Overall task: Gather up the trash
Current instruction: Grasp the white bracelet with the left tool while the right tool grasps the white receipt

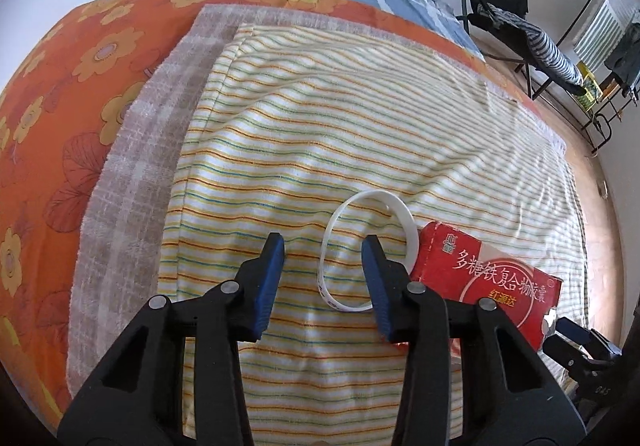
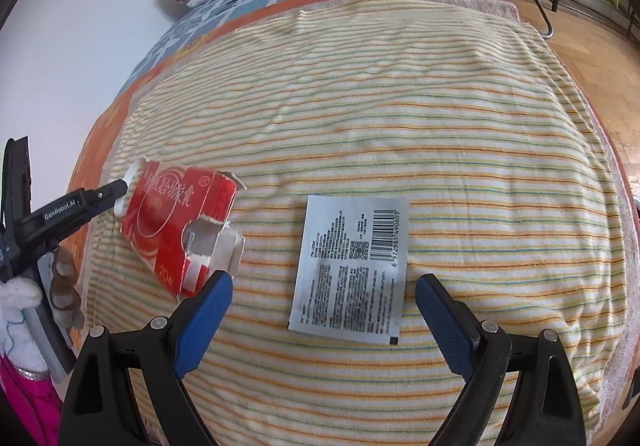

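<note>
In the left wrist view, the left gripper (image 1: pixel 323 242) fills the lower centre of the frame, its jaws spread apart and holding nothing, over a striped towel (image 1: pixel 360 117) spread on a bed with an orange flowered sheet (image 1: pixel 60 93). A white ring (image 1: pixel 412 234) lies on the towel at the right fingertip, touching the red box (image 1: pixel 492 282) at lower right. In the right wrist view, the right gripper (image 2: pixel 324 288) sits at the bottom, jaws wide apart and empty, with a printed silver sachet (image 2: pixel 352 270) lying flat between and just beyond the fingertips. The torn red box lies at centre left, the left gripper reaching in from the left edge beside it.
</note>
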### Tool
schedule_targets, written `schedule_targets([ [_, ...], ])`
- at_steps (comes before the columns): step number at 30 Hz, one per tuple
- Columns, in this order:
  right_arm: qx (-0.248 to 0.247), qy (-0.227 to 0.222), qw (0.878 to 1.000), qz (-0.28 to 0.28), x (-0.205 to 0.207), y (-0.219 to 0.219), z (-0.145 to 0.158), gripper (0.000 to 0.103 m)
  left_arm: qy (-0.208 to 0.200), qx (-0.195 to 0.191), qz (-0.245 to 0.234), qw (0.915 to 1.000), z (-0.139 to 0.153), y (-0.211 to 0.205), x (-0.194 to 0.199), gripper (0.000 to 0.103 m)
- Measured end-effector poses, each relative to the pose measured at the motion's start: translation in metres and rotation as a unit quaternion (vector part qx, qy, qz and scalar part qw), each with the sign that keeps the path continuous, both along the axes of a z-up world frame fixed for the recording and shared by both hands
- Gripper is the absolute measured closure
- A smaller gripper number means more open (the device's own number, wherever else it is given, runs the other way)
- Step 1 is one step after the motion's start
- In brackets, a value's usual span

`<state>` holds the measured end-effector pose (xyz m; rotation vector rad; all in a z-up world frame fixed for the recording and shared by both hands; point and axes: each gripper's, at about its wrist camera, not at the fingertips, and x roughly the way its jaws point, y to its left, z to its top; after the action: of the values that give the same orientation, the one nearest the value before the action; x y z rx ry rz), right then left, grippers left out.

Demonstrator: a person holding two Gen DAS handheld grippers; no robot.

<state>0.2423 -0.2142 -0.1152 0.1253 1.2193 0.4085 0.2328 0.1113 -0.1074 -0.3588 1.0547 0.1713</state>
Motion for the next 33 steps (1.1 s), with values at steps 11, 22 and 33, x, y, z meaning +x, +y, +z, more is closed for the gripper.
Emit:
schedule_targets([
  [11,-0.028,-0.011,1.000,-0.004,0.008,0.011,-0.004,0.008,0.003,0.022,-0.001,0.9998,-0.009,-0.003,0.005,0.089],
  [22,-0.111,-0.053,0.992,0.025,-0.002,0.022,-0.008,0.028,-0.003,0.019,0.001,0.9998,-0.007,0.000,0.003,0.097],
  [33,-0.078,-0.063,0.995,0.026,-0.005,0.013,0.001,0.042,-0.016,0.012,0.010,0.9998,0.004,0.007,-0.003,0.101],
])
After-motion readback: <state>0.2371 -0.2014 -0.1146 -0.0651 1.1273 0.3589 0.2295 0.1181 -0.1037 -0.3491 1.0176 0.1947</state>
